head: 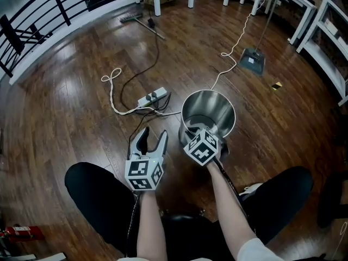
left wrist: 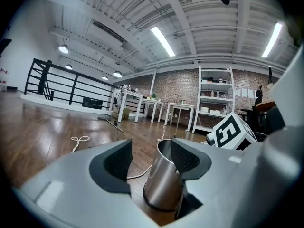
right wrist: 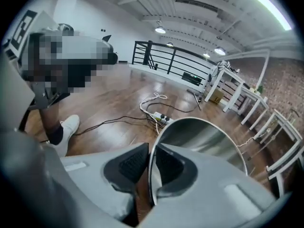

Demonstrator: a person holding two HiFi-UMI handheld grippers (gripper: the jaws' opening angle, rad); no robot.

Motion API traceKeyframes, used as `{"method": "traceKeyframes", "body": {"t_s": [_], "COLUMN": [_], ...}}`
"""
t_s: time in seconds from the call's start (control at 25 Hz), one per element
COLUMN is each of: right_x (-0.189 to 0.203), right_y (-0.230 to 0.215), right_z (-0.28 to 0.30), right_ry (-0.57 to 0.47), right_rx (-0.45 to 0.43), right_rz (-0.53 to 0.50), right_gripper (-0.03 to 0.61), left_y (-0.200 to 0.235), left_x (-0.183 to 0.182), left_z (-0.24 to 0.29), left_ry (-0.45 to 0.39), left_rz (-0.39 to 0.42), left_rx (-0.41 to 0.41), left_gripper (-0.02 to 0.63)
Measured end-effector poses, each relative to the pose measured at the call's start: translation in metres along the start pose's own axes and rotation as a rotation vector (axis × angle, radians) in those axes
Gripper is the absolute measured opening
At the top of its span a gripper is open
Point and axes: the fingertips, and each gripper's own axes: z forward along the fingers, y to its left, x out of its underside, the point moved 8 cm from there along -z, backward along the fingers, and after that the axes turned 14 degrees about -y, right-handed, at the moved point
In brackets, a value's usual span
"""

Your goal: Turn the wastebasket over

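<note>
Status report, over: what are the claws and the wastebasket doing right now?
Right claw clamped on the wastebasket rim. Left claw open, empty, alongside. Wastebasket upright, not turned yet. Power strip and cords on floor just beyond.

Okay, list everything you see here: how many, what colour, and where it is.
wastebasket: one, shiny steel, upright on the wood floor in front of the person
power strip: one, white, on the floor left of the wastebasket
black cable: one, runs from the power strip toward the far tables
white cord: two runs, one looped left of the power strip, one beyond the wastebasket
dustpan: one, grey, on the floor beyond the wastebasket
railing: one, black, far left
shelves: one unit, white, against the brick wall
left tool: grey, open, empty, left of the wastebasket
right tool: grey, shut on the wastebasket's near rim
</note>
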Motion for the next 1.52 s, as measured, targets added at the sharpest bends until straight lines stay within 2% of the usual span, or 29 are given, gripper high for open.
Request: {"method": "traceKeyframes", "body": {"t_s": [0.08, 0.16, 0.32, 0.4, 0.48, 0.56, 0.68, 0.8, 0.92, 1.0, 1.04, 1.12, 1.24, 1.32, 1.36, 1.4, 1.44, 1.52], "right_x": [-0.005, -0.010, -0.005, 0.008, 0.023, 0.040, 0.073, 0.124, 0.191, 0.227, 0.237, 0.245, 0.247, 0.249, 0.250, 0.249, 0.246, 0.241], "right_y": [0.003, -0.004, -0.043, -0.055, -0.063, -0.073, -0.092, -0.109, -0.109, -0.099, -0.093, -0.086, -0.086, -0.085, -0.084, -0.083, -0.082, -0.078], "right_z": [-0.005, -0.020, -0.063, -0.076, -0.084, -0.092, -0.111, -0.133, -0.153, -0.161, -0.163, -0.168, -0.172, -0.176, -0.179, -0.181, -0.182, -0.181], "right_ry": [-0.039, -0.122, -0.395, -0.515, -0.573, -0.597, -0.642, -0.657, -0.581, -0.519, -0.529, -0.564, -0.505, -0.417, -0.386, -0.373, -0.375, -0.392], "right_rx": [-0.009, 0.001, -0.011, -0.041, -0.057, -0.035, 0.054, 0.190, 0.334, 0.429, 0.462, 0.501, 0.524, 0.549, 0.558, 0.557, 0.549, 0.535], "right_rz": [0.013, 0.082, 0.381, 0.490, 0.524, 0.555, 0.698, 0.920, 1.183, 1.301, 1.344, 1.372, 1.286, 1.210, 1.175, 1.149, 1.133, 1.118], "right_gripper": [0.040, 0.040, 0.040, 0.040, 0.040, 0.043, 0.044, 0.049, 0.060, 0.077, 0.085, 0.071, 0.090, 0.222, 0.263, 0.265, 0.265, 0.265], "left_y": [0.000, 0.001, 0.001, 0.002, 0.003, 0.002, -0.006, -0.013, -0.018, -0.024, -0.028, -0.041, -0.057, -0.057, -0.055, -0.052, -0.049, -0.043], "left_x": [0.002, 0.003, 0.006, 0.007, 0.008, 0.010, 0.017, 0.022, 0.022, 0.023, 0.026, 0.035, 0.047, 0.059, 0.067, 0.076, 0.086, 0.106], "left_z": [0.000, 0.001, 0.002, 0.004, 0.005, 0.006, 0.008, 0.012, 0.016, 0.020, 0.021, 0.024, 0.041, 0.063, 0.074, 0.086, 0.095, 0.109], "left_ry": [0.001, 0.001, 0.007, 0.008, 0.003, 0.001, 0.022, 0.042, 0.033, 0.042, 0.057, 0.086, 0.109, 0.144, 0.164, 0.185, 0.205, 0.234], "left_rz": [-0.004, -0.011, -0.018, -0.035, -0.061, -0.073, -0.071, -0.075, -0.112, -0.125, -0.127, -0.141, -0.150, -0.099, -0.068, -0.052, -0.064, -0.164], "left_rx": [-0.002, -0.006, -0.003, -0.007, -0.013, -0.017, 0.003, 0.028, 0.039, 0.057, 0.072, 0.107, 0.152, 0.144, 0.130, 0.124, 0.133, 0.175], "left_gripper": [0.281, 0.279, 0.279, 0.278, 0.275, 0.272, 0.272, 0.272, 0.272, 0.272, 0.272, 0.272, 0.272, 0.296, 0.362, 0.380, 0.382, 0.382]}}
